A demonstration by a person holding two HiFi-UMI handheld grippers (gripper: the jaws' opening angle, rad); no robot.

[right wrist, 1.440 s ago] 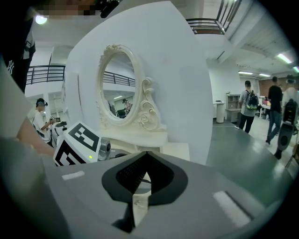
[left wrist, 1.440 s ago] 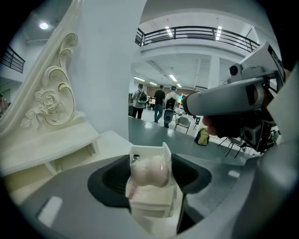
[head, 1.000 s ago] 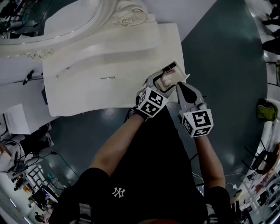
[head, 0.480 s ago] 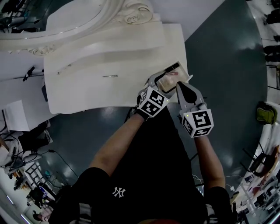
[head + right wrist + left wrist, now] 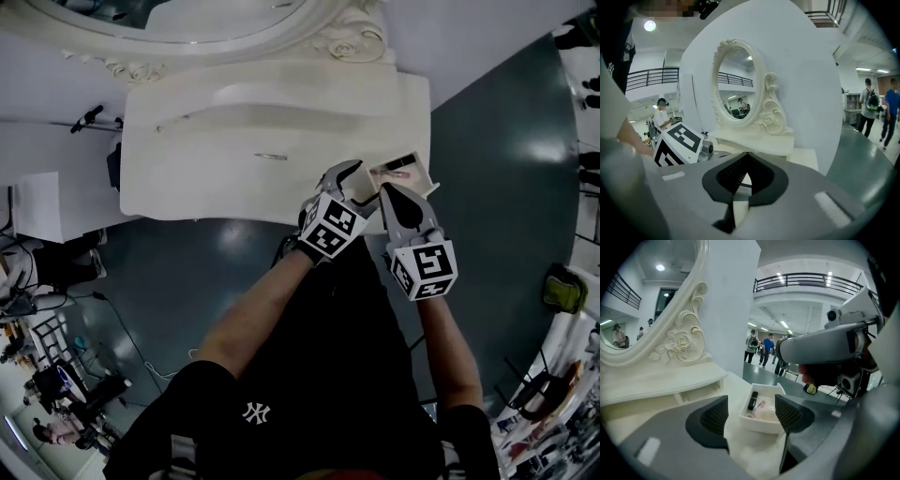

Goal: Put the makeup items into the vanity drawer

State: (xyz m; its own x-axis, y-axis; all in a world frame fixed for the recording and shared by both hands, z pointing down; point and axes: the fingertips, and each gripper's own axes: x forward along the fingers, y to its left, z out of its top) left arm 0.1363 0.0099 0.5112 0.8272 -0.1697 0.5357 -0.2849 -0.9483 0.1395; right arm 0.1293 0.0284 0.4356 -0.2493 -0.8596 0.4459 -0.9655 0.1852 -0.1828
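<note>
Open vanity drawer (image 5: 419, 174) at the vanity's (image 5: 225, 155) right end holds a black makeup tube (image 5: 753, 400) and a pinkish item (image 5: 762, 411). Left gripper (image 5: 364, 187) has fingers spread at the drawer front, holding nothing. Right gripper (image 5: 397, 199) has fingers pressed together, also holding nothing. Risk: an off-centre push could skew and jam the drawer. Compared with a second ago, both grippers sit at the same spot and less of the drawer shows.

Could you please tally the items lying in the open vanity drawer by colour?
Black: 1, the black stick
Pink: 1, the pink item
Whitish: 1, the pale rounded item
Total: 3, all inside the drawer
</note>
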